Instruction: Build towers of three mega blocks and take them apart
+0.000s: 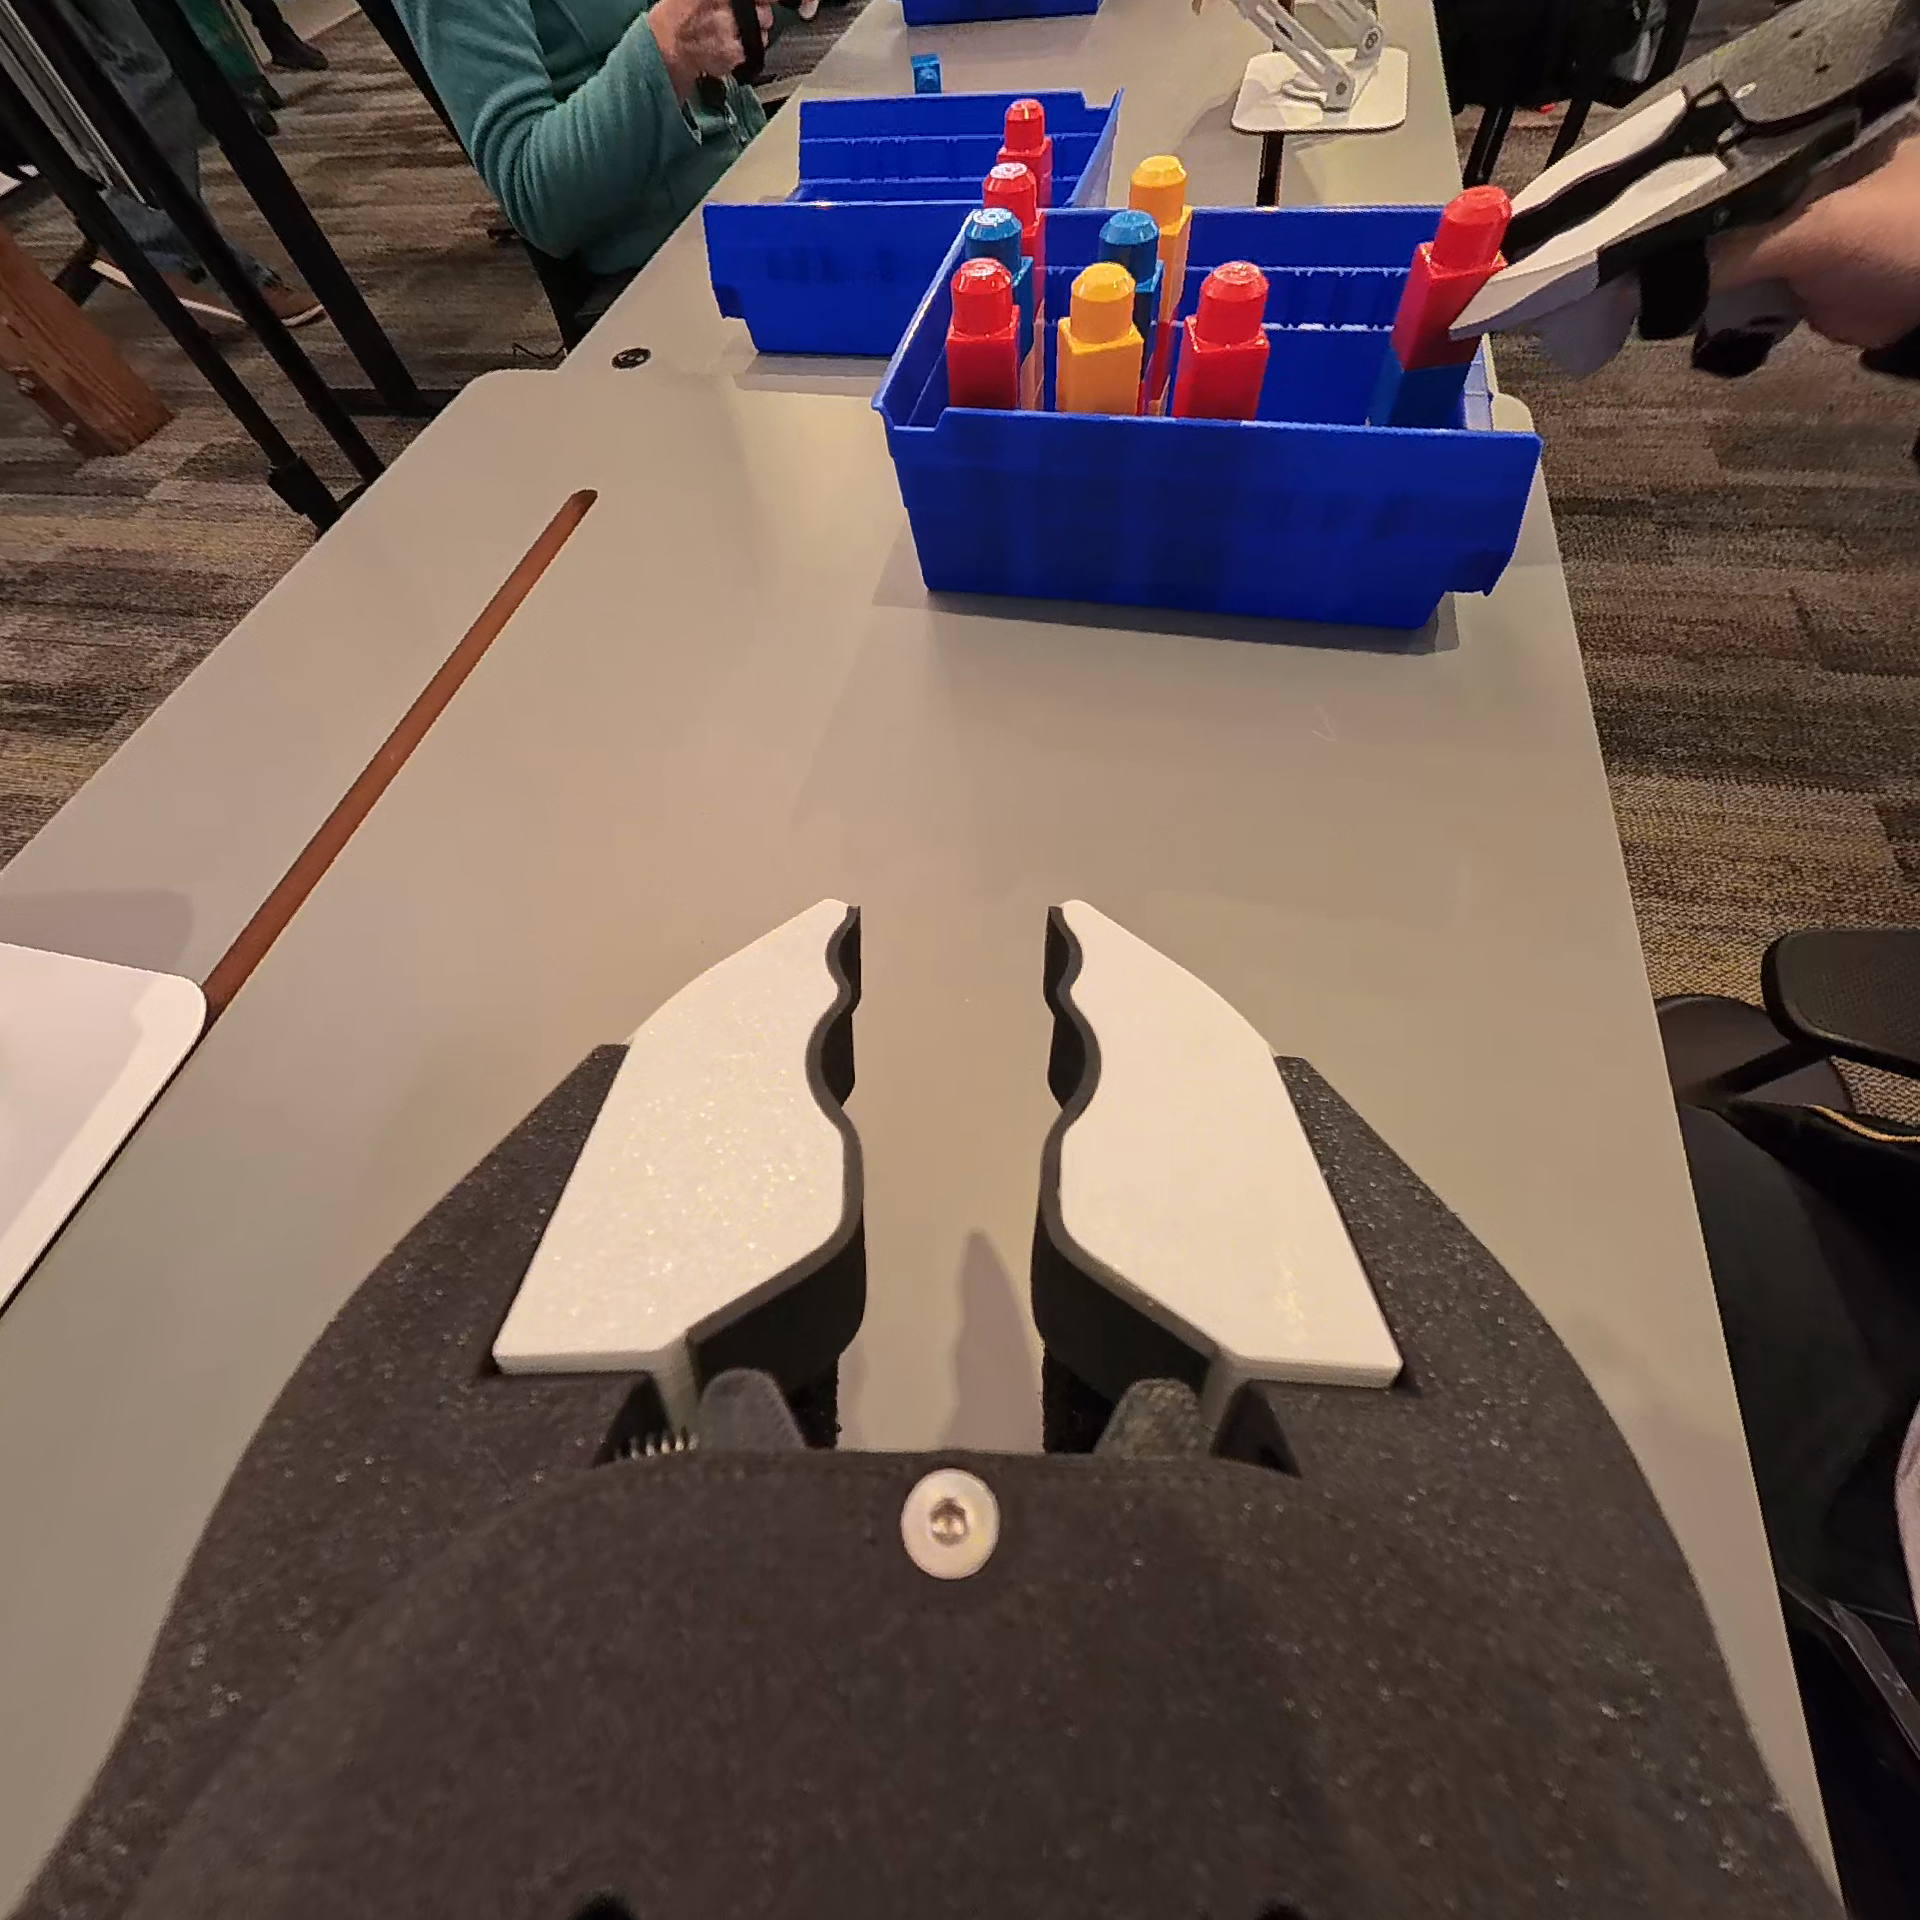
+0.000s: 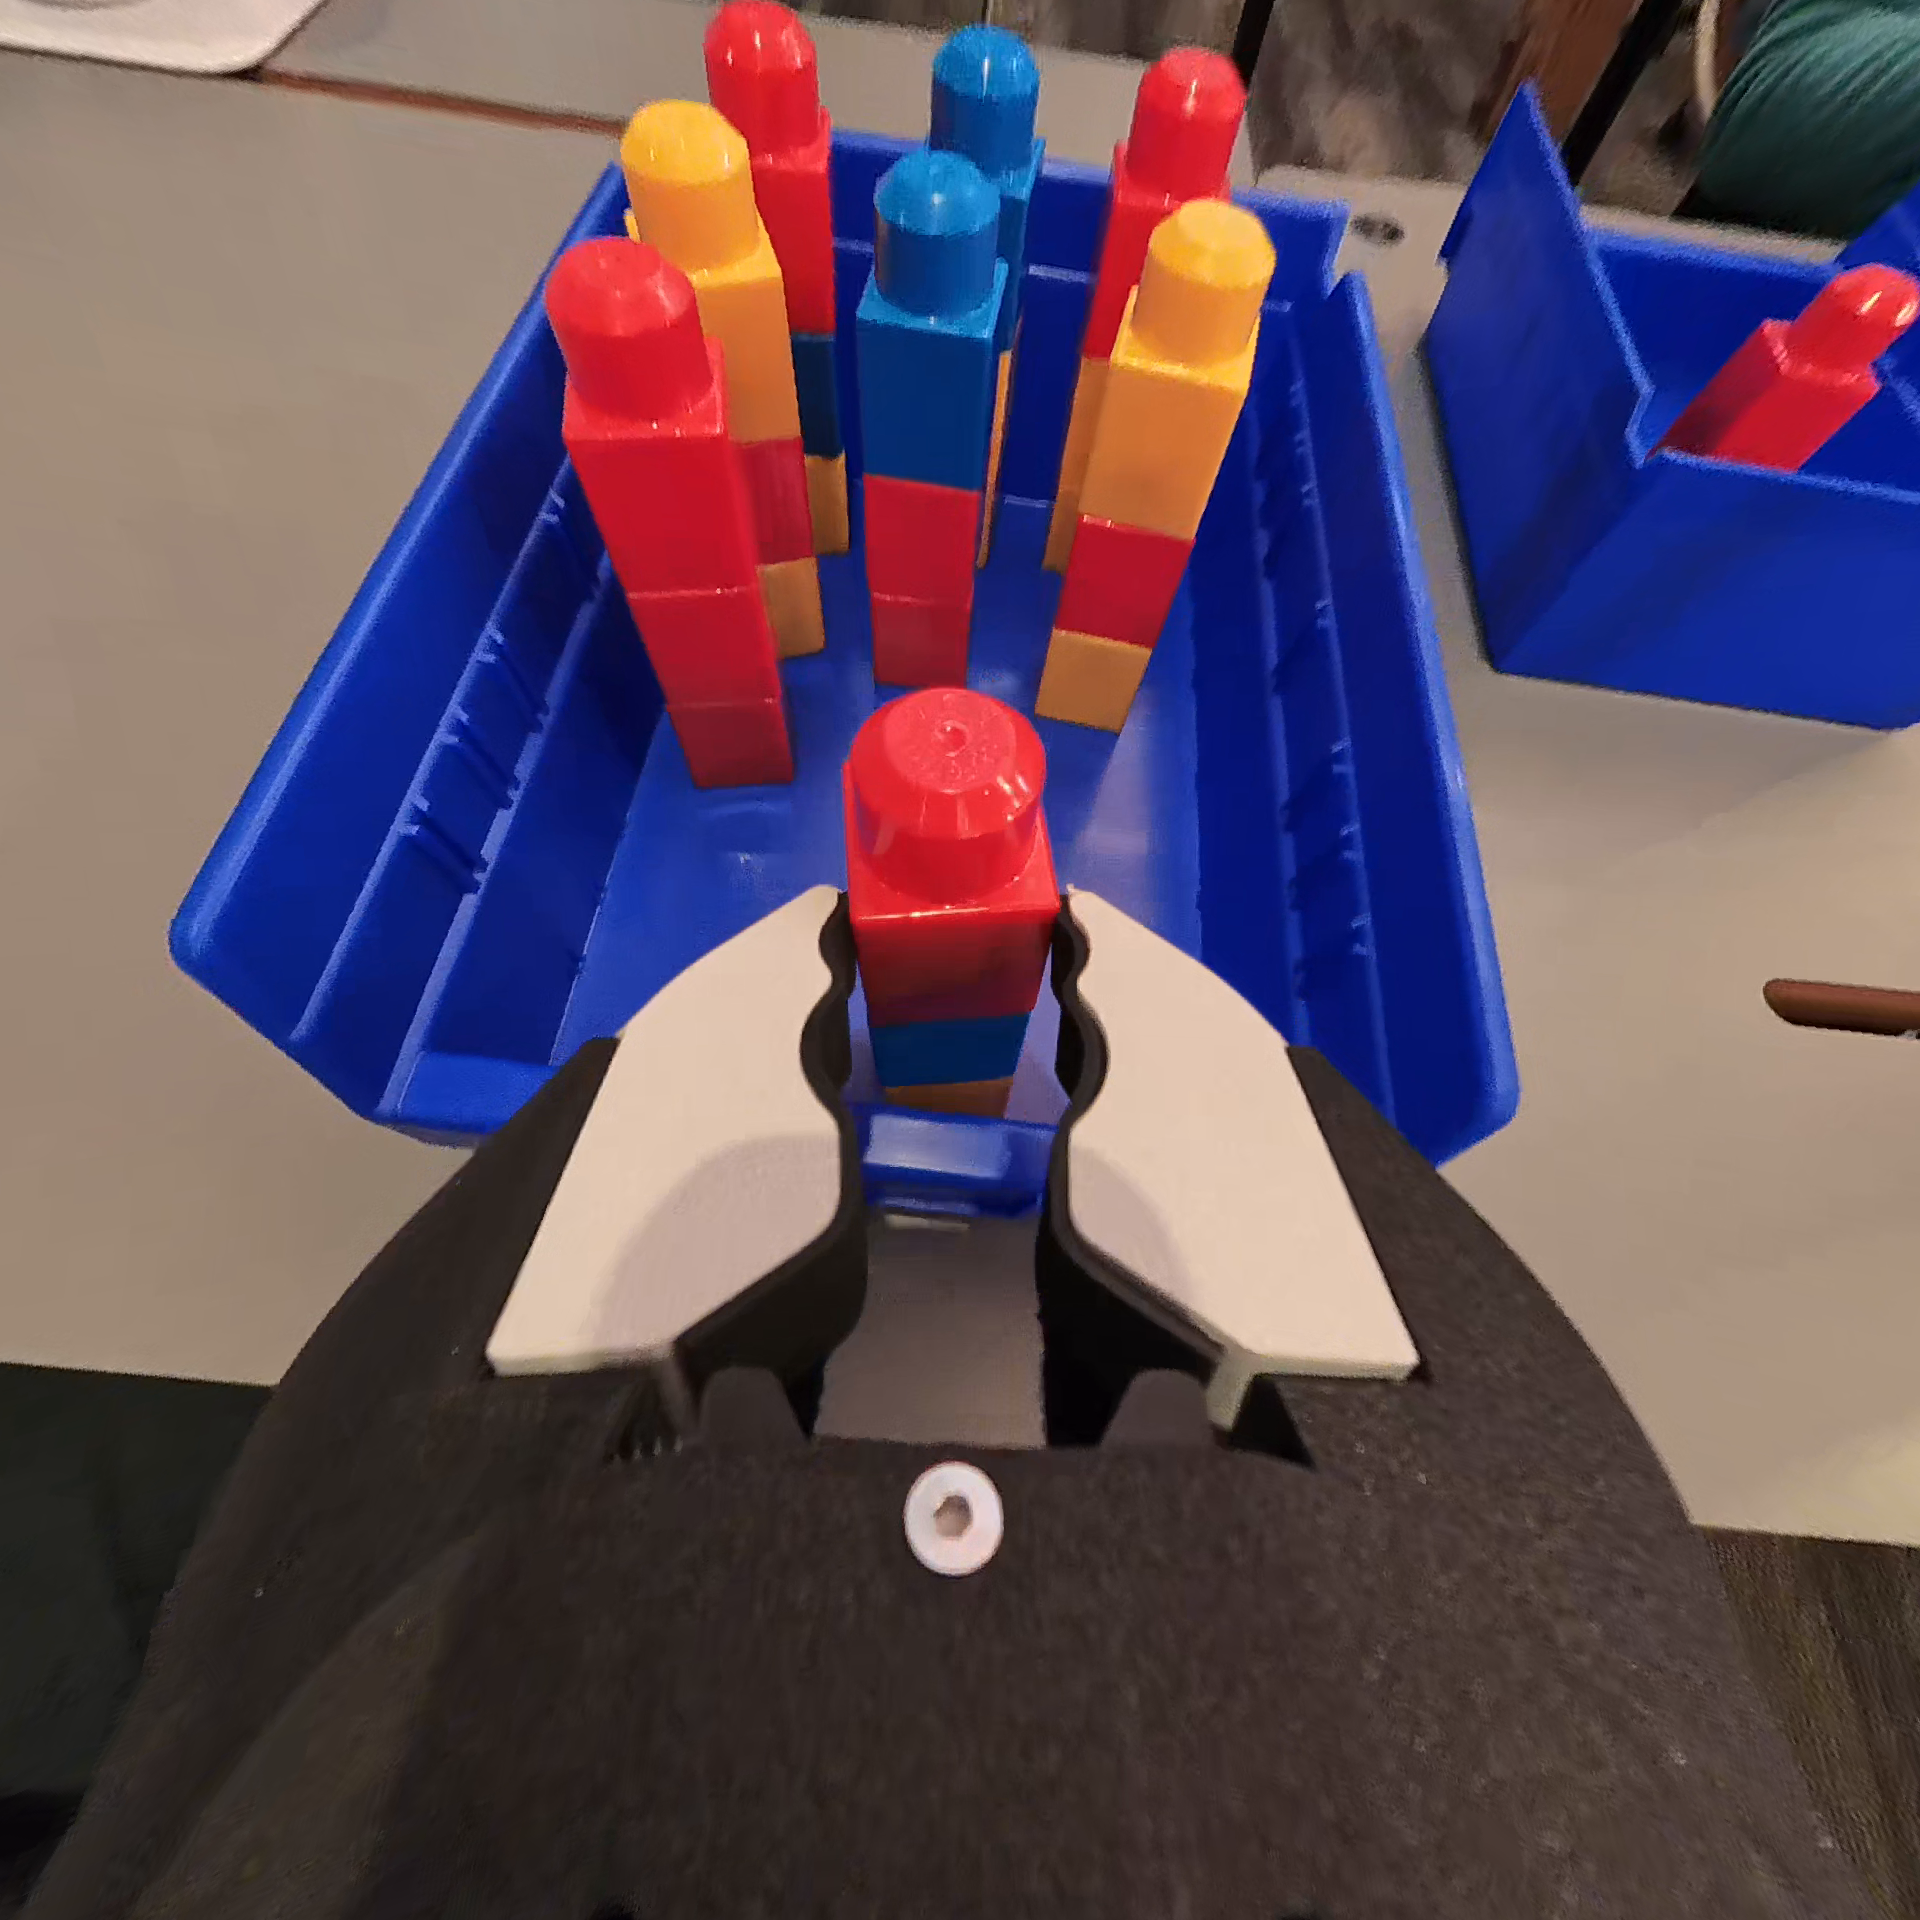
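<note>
A blue bin [image 2: 312, 914] on the grey table holds several upright three-block towers of red, yellow and blue blocks. My right gripper [image 2: 951, 914] is shut on the red top block of a red-blue-yellow tower [image 2: 945, 935] at the bin's near wall. In the left wrist view the same tower [image 1: 1439, 301] stands at the right end of the bin [image 1: 1195, 520], with the right gripper [image 1: 1486, 281] coming in from the right. My left gripper [image 1: 951, 925] is open and empty, low over the bare table well short of the bin.
A second blue bin [image 1: 831, 270] with red towers stands behind the first; it also shows in the right wrist view [image 2: 1714, 582]. A person in a green sleeve [image 1: 561, 135] sits at the table's left. A white tray [image 1: 73, 1070] lies at left, a brown slot [image 1: 416, 727] beside it.
</note>
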